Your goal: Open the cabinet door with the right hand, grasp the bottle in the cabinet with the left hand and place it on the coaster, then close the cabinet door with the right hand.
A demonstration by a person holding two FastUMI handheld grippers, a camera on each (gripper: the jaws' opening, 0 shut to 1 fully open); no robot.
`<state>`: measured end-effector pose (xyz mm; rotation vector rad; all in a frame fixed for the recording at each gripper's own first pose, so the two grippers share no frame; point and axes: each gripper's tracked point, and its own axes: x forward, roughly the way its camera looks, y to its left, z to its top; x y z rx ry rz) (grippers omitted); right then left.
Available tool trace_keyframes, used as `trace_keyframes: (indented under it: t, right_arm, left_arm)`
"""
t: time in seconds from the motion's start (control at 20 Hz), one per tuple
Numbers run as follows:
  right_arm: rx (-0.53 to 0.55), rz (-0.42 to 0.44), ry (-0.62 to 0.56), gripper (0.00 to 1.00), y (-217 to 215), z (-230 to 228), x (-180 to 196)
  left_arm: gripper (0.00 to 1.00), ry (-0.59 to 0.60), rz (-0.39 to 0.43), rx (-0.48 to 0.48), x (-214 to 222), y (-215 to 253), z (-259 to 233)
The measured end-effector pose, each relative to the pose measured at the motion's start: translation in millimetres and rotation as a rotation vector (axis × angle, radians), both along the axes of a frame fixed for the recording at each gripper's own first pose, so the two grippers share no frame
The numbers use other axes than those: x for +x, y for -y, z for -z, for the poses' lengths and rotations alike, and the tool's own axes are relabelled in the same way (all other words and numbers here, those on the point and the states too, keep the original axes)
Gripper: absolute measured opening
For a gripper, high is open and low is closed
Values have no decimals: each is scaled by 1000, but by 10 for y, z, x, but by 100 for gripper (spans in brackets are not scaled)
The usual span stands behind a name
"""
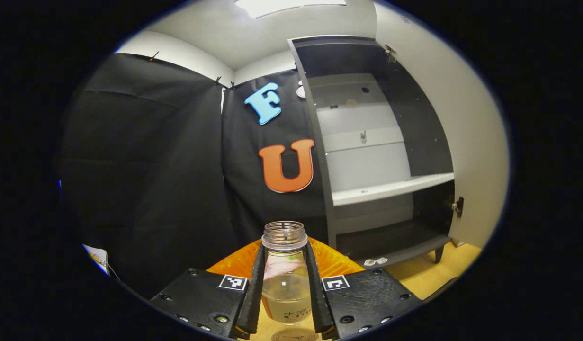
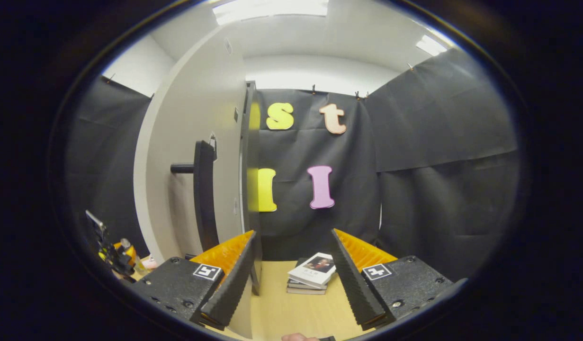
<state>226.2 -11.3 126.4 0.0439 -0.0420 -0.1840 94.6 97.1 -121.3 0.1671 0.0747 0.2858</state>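
Left gripper [image 1: 285, 279]: jaws clamped on the bottle [image 1: 284, 270], one finger on each side of the clear body, just under the neck. Bottle upright, no cap, clear liquid in the lower part. Coaster [image 1: 294, 335] sits on the desk [image 1: 443, 270] directly below the bottle base; can't tell if the base touches it.

Cabinet [image 1: 367, 156] is behind and right of the bottle, door [image 1: 461, 142] swung wide open on its right side. White shelf [image 1: 390, 188] inside, with nothing visible on it. Two small pale bits [image 1: 376, 261] lie on the desk at the cabinet's foot.

Right gripper [image 2: 291, 284]: jaws wide apart, holding nothing. Cabinet door edge stands just past its left finger [image 2: 229, 284], with the dark bar handle [image 2: 203, 194] on the door face further left, not touched. A stack of books [image 2: 312, 274] lies on the desk between the fingers, further off. Left of the door, low down, the other gripper is partly visible, too small to read.
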Motion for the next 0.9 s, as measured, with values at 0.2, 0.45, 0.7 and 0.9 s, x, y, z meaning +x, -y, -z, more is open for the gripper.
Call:
trace_keyframes:
  t: [0.2,0.45,0.7,0.9]
  right_arm:
    - [47,14,-13,94,12,2,10]
    - [40,45,-16,93,6,-26,-14]
    - [5,79,-38,93,13,-49,-37]
    - [1,89,-47,93,12,-46,-41]
  left_arm:
    - [42,-3,-43,-32,-160,-59,430]
    - [42,17,-71,-57,-197,-108,624]
    - [42,33,-77,-82,-282,-64,790]
    - [42,55,-82,-82,-307,-65,816]
